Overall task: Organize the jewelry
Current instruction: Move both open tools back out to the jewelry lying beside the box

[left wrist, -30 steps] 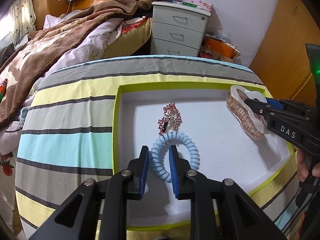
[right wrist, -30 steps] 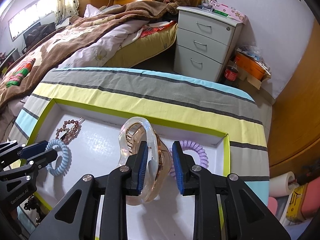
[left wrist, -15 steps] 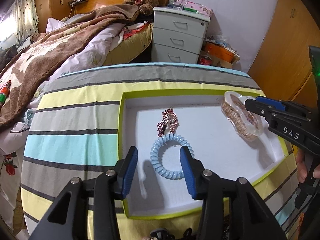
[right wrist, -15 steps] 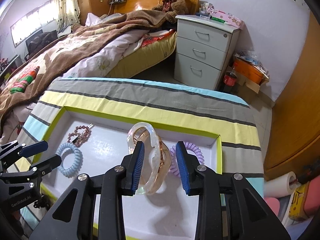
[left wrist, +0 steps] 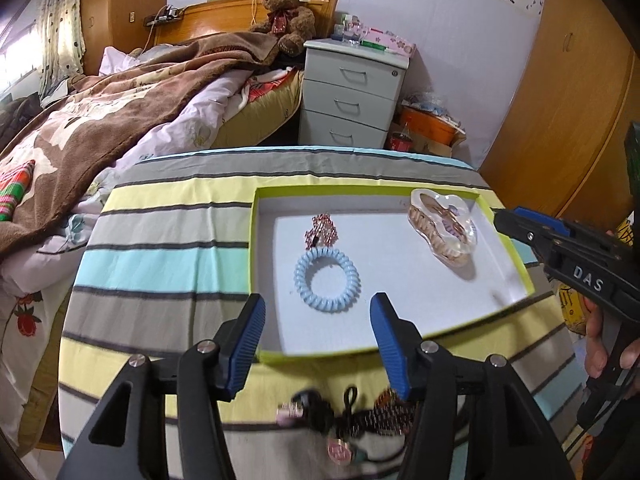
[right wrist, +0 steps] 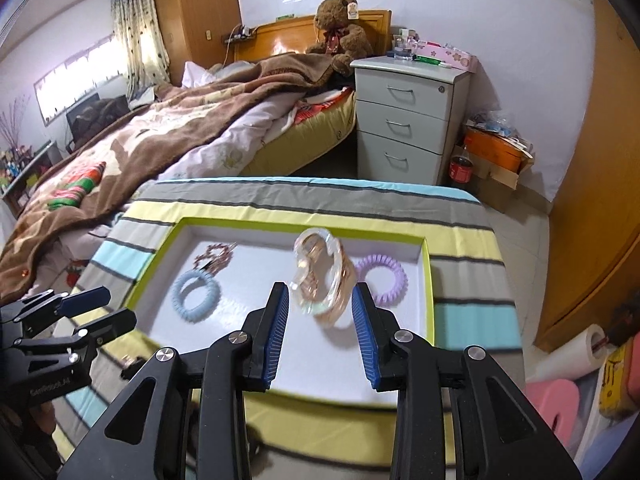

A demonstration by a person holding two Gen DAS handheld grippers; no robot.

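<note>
A lime-rimmed white tray (left wrist: 508, 246) lies on the striped cloth. In it are a pale blue coil hair tie (left wrist: 327, 280), a pink beaded clip (left wrist: 321, 231), a clear amber claw clip (left wrist: 443, 234) and a purple coil tie (right wrist: 382, 280). My left gripper (left wrist: 318, 308) hovers over the tray's near edge, its jaws opening with nothing between them; the blue tie (right wrist: 196, 296) lies just beyond. My right gripper (right wrist: 320, 296) is open, pulled back from the claw clip (right wrist: 324, 280) without touching it. It shows at the right edge of the left wrist view (left wrist: 508, 218).
Loose hair ties and charms (left wrist: 352, 420), blurred, lie on the cloth (left wrist: 160, 264) in front of the tray. Behind the table are a bed with a brown blanket (left wrist: 120, 120), a white drawer cabinet (left wrist: 352, 96) and a wooden wardrobe (left wrist: 560, 100). A hand (left wrist: 600, 344) grips the right handle.
Both grippers opened and drew back and up from the tray. The left let go of the blue coil tie, the right let go of the claw clip; both items stay in the tray.
</note>
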